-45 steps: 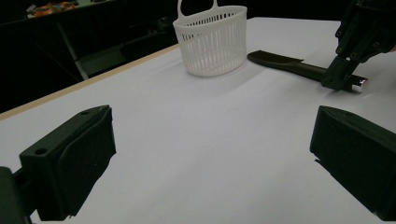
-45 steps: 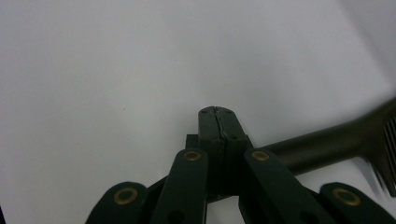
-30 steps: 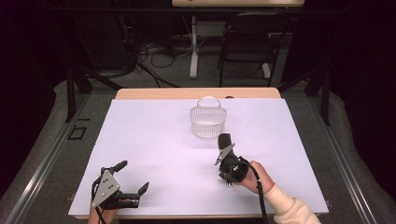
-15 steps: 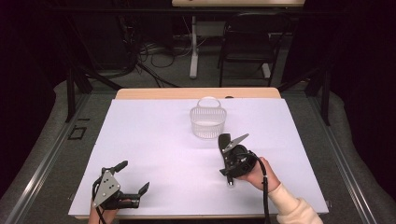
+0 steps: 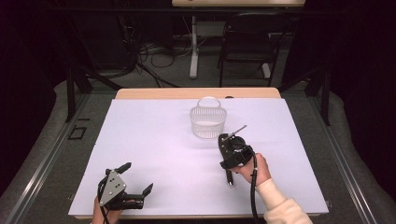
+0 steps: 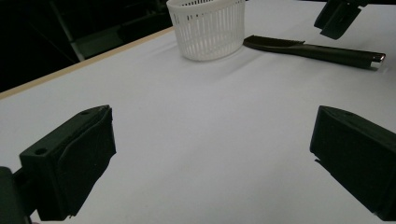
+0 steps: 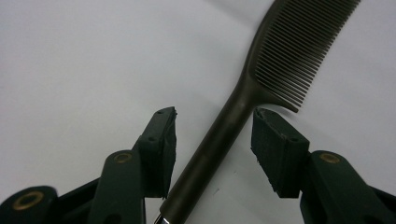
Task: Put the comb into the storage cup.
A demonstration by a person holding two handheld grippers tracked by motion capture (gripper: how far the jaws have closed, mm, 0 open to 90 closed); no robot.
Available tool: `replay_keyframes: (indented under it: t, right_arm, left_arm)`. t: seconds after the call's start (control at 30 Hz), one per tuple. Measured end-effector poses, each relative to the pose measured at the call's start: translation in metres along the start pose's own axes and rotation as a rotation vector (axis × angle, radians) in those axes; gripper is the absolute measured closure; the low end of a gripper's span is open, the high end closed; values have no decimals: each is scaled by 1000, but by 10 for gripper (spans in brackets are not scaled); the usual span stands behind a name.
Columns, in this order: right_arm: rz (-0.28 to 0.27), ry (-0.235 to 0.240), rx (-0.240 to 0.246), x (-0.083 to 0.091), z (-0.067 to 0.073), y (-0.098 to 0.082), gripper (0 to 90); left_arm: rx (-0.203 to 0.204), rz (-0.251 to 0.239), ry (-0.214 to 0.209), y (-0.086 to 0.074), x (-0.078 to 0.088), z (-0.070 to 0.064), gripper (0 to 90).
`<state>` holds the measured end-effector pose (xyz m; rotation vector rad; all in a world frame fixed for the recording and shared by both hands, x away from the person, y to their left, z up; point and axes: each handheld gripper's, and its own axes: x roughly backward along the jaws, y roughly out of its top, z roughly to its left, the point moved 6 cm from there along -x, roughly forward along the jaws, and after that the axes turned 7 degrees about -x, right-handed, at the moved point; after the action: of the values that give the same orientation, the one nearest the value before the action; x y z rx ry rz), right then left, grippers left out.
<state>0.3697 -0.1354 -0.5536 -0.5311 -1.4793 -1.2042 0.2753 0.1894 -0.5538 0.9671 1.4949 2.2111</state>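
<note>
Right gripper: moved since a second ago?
Yes. The right gripper shifted right, relative to the basket, jaws just opened, now straddling the comb unpressed.

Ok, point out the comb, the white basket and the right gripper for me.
comb (image 7: pixel 219 140), right gripper view, its handle.
white basket (image 5: pixel 207 125), high view, its slatted wall.
right gripper (image 7: pixel 214 140), right gripper view, midway between its fingertips.

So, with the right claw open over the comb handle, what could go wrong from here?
1. The right claw has just been opening; its pads stand apart from the comb, so lifting now would probably leave it lying on the table.
2. The comb's teeth end lies close to the white basket; a push forward might knock it.
</note>
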Motion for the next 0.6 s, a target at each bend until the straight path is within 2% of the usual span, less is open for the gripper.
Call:
replay_keyframes:
  t: [0.07,0.13,0.17,0.27,0.33,0.37,0.4,0.5,0.57,0.6]
  right_arm:
    - [6,-8,-46,-2,1,2,508]
    - [14,-15,-74,-4,2,3,510]
    - [17,-25,-77,-5,2,4,515]
    - [66,-60,-132,-12,0,5,525]
    - [85,-69,-141,-15,-2,4,527]
    - [92,-71,-164,-21,-3,6,533]
    - [92,-71,-164,-21,-3,6,533]
    - [124,-102,-207,-26,-7,10,563]
    - [123,-90,-217,-29,-8,10,568]
    - [148,-99,-231,-31,-8,9,579]
  left_arm:
    - [10,1,-17,1,0,-1,1]
    - [22,-5,-36,2,-1,-4,1]
    - [12,-2,-46,3,-1,-6,1]
    - [20,-8,-89,5,0,-13,1]
    - [13,-15,-103,6,1,-15,2]
    - [24,-24,-121,8,2,-17,2]
    - [24,-24,-121,8,2,-17,2]
    - [26,-43,-135,10,5,-18,2]
    - [28,-55,-153,11,5,-19,2]
    - [28,-57,-162,12,5,-21,2]
